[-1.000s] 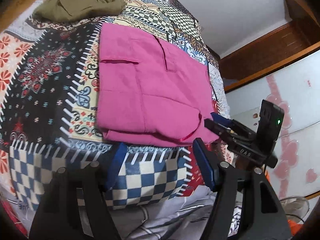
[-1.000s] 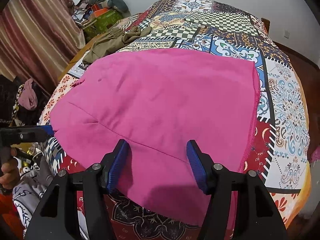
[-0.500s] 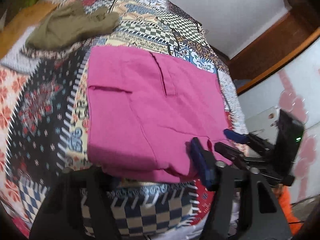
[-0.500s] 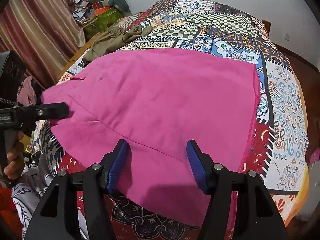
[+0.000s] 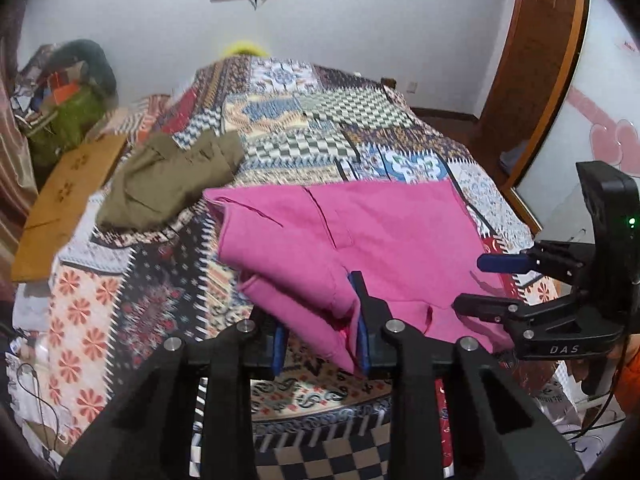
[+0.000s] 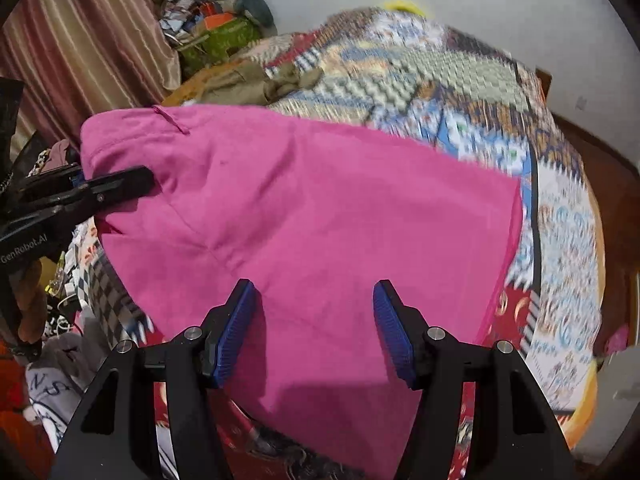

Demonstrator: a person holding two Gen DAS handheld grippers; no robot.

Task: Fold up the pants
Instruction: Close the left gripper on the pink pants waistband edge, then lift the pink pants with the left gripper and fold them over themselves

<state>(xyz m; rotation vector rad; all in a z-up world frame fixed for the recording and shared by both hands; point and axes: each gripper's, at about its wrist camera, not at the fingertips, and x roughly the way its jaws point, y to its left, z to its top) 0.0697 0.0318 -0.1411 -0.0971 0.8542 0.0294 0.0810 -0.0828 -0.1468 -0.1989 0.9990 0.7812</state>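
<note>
Pink pants (image 5: 360, 236) lie folded on the patchwork bedspread (image 5: 304, 128). My left gripper (image 5: 320, 340) is shut on the near corner of the pink pants and lifts that edge off the bed. It also shows at the left of the right wrist view (image 6: 120, 184), clamped on the raised pants (image 6: 320, 220). My right gripper (image 6: 314, 332) is open, its blue pads (image 6: 236, 332) hovering over the near part of the pants. It shows at the right of the left wrist view (image 5: 480, 284), open beside the pants' edge.
Olive-green pants (image 5: 172, 176) lie crumpled at the far left of the bed. A wooden board (image 5: 68, 200) and a pile of bags (image 5: 68, 104) stand left of the bed. A striped curtain (image 6: 88, 40) hangs left. A wardrobe door (image 5: 600, 120) is at the right.
My left gripper moved onto the pants' near corner, closed on it and lifted it. The right gripper stayed open over the pants and the view tilted slightly.
</note>
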